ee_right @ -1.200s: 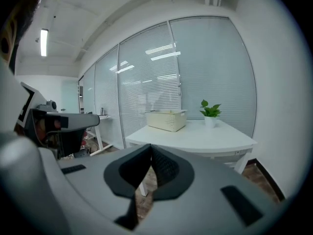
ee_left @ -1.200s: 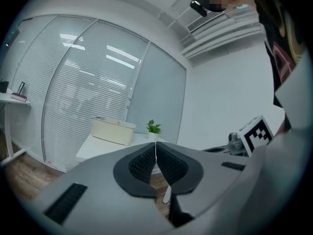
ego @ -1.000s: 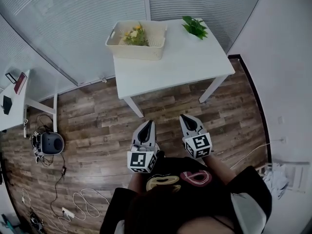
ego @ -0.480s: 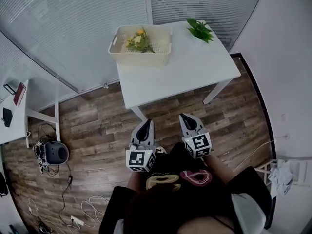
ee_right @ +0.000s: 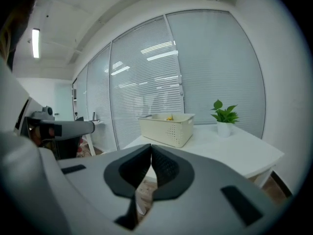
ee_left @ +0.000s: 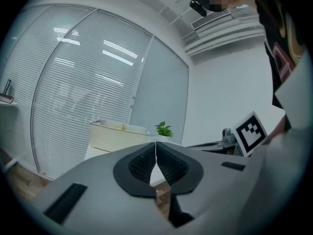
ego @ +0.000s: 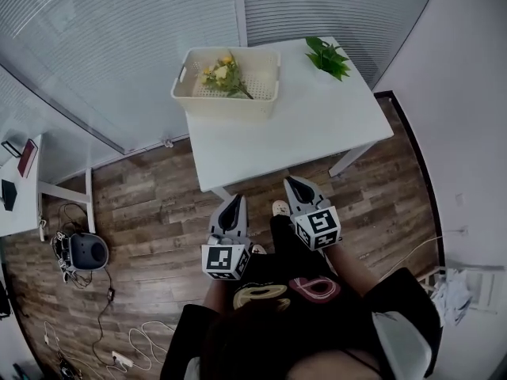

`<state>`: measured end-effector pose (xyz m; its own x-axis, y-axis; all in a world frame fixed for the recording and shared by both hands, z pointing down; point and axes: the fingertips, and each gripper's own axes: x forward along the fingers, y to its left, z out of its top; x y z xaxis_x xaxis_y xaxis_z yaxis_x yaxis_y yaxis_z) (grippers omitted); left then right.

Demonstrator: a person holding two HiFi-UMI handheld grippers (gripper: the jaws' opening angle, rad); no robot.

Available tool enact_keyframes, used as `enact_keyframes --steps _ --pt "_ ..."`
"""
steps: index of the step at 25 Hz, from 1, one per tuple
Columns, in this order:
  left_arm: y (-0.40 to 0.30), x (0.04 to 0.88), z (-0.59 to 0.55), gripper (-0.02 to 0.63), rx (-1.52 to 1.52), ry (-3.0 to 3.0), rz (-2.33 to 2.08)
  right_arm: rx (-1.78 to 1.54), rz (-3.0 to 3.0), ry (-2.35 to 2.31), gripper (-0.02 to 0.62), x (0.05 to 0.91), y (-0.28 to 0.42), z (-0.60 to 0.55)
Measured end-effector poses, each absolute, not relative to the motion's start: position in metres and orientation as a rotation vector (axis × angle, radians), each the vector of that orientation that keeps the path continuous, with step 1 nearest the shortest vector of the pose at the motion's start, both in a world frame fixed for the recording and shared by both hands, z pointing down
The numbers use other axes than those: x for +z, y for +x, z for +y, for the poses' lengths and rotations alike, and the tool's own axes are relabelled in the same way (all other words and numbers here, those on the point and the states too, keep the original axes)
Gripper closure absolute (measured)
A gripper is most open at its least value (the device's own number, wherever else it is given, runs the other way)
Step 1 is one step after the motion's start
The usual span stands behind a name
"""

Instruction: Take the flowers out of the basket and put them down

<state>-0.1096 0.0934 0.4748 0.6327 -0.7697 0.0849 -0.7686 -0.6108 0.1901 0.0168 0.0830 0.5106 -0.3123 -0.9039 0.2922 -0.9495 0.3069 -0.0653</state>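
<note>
A cream plastic basket [ego: 207,98] stands at the far left corner of a white table [ego: 297,133]. Yellow flowers with green stems [ego: 223,74] lie inside it. The basket [ee_right: 168,129] and a bit of yellow show in the right gripper view too, and the basket [ee_left: 115,136] in the left gripper view. My left gripper [ego: 232,205] is shut and empty, over the floor just short of the table's near edge. My right gripper [ego: 295,184] is shut and empty beside it, its tip at the table's near edge.
A small potted plant [ego: 328,56] stands at the table's far right corner. Glass walls with blinds [ego: 119,46] run behind the table. A second white desk [ego: 20,188] is at the left, with a round grey device [ego: 83,252] and cables on the wood floor.
The table and basket have come closer in the head view as I walk toward them. Both grippers have moved forward with me and stay shut.
</note>
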Motion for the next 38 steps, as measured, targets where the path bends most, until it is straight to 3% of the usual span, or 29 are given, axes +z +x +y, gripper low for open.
enact_keyframes --steps 19,38 --pt "-0.064 0.475 -0.03 0.588 -0.038 2.508 -1.524 0.234 -2.497 1.412 0.584 0.51 0.056 -0.061" --pt "-0.047 0.475 -0.083 0.588 -0.027 2.428 -1.614 0.422 -2.535 1.305 0.584 0.513 0.084 -0.122"
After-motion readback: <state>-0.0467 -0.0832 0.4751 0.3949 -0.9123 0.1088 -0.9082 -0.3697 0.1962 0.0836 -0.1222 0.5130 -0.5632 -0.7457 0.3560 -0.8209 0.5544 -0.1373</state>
